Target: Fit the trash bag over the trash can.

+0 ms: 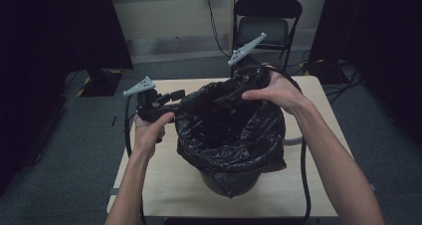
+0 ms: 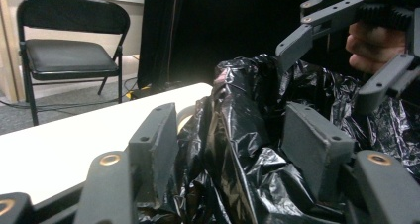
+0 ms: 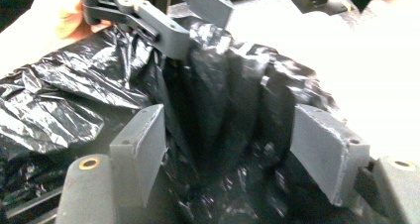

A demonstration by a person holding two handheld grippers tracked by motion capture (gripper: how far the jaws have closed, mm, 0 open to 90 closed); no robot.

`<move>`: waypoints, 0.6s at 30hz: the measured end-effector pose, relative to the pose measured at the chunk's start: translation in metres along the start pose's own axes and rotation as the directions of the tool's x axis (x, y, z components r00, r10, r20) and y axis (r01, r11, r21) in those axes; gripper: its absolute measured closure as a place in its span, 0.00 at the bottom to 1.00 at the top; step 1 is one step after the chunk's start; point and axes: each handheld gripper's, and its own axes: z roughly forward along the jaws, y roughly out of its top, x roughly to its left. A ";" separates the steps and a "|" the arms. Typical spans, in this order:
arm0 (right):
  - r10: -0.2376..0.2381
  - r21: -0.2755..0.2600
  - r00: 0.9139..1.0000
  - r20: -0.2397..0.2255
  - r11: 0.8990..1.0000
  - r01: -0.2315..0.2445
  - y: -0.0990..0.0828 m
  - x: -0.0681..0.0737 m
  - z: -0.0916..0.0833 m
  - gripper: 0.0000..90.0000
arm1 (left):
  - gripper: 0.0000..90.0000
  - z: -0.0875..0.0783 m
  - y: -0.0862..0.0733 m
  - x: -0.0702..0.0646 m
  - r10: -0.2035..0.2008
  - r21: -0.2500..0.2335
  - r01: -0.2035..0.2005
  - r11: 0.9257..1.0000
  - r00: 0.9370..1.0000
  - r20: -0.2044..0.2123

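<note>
A round bin (image 1: 230, 185) lined with a crumpled black bag (image 1: 231, 130) stands in the middle of the light wooden table (image 1: 159, 180). My left gripper (image 1: 189, 99) reaches in from the left at the bag's rim. In the left gripper view its jaws (image 2: 230, 120) stand apart with a fold of the bag (image 2: 247, 149) between them, not pinched. From the far right, my right gripper (image 1: 222, 96) hangs over the bag's mouth. Its jaws (image 3: 228, 120) are spread wide over loose folds of the bag (image 3: 218, 85). Each gripper faces the other (image 2: 324, 75) (image 3: 198, 23).
A black folding chair (image 1: 266, 21) stands behind the table, with dark curtains on both sides. The right gripper's cable (image 1: 303, 175) loops over the table's right part. Bare tabletop lies in front of the bin and to its left.
</note>
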 end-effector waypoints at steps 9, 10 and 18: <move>0.079 -0.105 0.994 0.076 0.992 -0.070 -0.023 -0.013 -0.030 0.44 | 0.40 0.000 0.001 -0.003 -0.002 0.000 0.002 1.000 1.000 -0.001; 0.089 -0.116 0.993 0.075 0.990 -0.080 -0.026 -0.014 -0.033 0.45 | 0.39 -0.001 0.001 -0.003 -0.002 0.000 0.002 1.000 1.000 0.000; 0.174 -0.242 0.979 0.105 0.959 -0.145 -0.068 -0.025 -0.051 0.50 | 0.38 -0.006 0.002 -0.003 -0.014 -0.015 0.014 1.000 1.000 0.004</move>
